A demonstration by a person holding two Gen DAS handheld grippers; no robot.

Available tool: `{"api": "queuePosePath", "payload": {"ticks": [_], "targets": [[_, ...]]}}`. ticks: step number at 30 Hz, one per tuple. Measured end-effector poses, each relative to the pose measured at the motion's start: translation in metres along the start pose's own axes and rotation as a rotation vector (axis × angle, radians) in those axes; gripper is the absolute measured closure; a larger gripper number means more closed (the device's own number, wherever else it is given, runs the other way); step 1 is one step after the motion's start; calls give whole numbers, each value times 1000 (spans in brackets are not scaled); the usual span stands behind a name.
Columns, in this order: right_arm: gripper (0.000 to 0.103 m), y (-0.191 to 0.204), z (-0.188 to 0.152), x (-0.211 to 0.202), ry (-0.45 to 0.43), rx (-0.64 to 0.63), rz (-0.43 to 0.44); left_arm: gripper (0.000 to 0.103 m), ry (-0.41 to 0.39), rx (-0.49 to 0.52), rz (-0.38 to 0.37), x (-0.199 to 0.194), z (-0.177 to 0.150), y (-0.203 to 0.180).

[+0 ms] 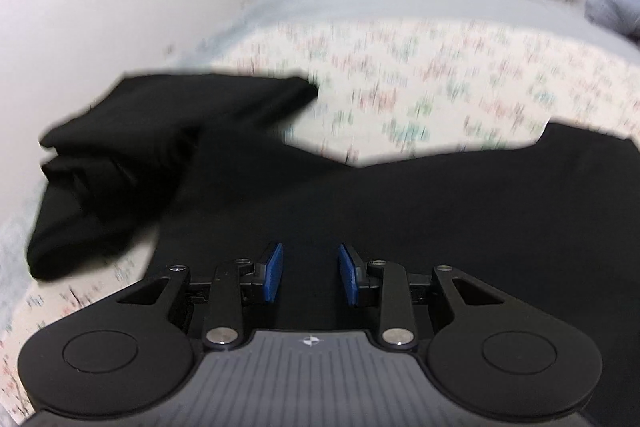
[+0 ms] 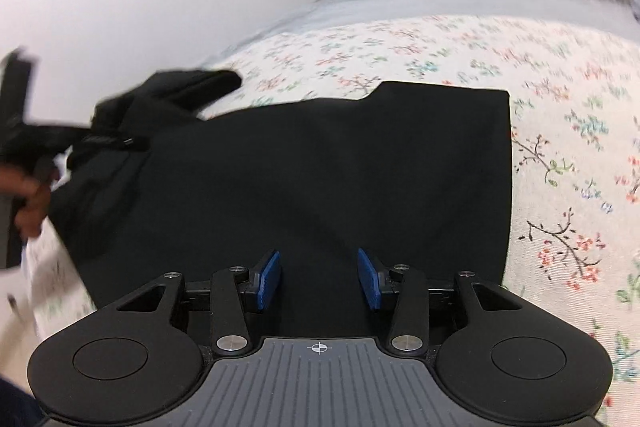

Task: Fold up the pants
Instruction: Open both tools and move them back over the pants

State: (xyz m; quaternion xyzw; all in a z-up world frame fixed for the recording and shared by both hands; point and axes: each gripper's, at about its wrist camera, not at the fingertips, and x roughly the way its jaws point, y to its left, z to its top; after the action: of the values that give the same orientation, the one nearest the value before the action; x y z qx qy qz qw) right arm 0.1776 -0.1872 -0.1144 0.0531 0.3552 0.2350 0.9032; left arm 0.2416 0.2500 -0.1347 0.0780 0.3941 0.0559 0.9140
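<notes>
Left wrist view: black pants (image 1: 360, 195) seen spread across lower half of frame on floral bed sheet (image 1: 440, 79); bunched part heaped at left. Left gripper (image 1: 310, 273) held over cloth, jaws parted, nothing gripped.

Right wrist view: pants (image 2: 320, 167) laid flat at centre, straight edge at right, crumpled end at upper left near person's hand (image 2: 32, 195). Right gripper (image 2: 319, 277) jaws parted, empty.

Step judged: between folds. Next move: crumpled end to be gripped and smoothed.

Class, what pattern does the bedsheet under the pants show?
Small floral sprigs on cream bedsheet, clearest in the right wrist view.
</notes>
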Motion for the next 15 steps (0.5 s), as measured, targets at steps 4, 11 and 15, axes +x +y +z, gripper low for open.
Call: {"api": "queuePosePath", "payload": {"ticks": [4, 11, 15], "targets": [[61, 6, -7, -11, 34, -25, 4, 52, 22, 19, 14, 8, -6, -6], [61, 8, -35, -40, 109, -94, 22, 52, 20, 27, 25, 6, -9, -8], [61, 11, -52, -63, 164, -108, 32, 53, 22, 22, 28, 6, -3, -13]]}}
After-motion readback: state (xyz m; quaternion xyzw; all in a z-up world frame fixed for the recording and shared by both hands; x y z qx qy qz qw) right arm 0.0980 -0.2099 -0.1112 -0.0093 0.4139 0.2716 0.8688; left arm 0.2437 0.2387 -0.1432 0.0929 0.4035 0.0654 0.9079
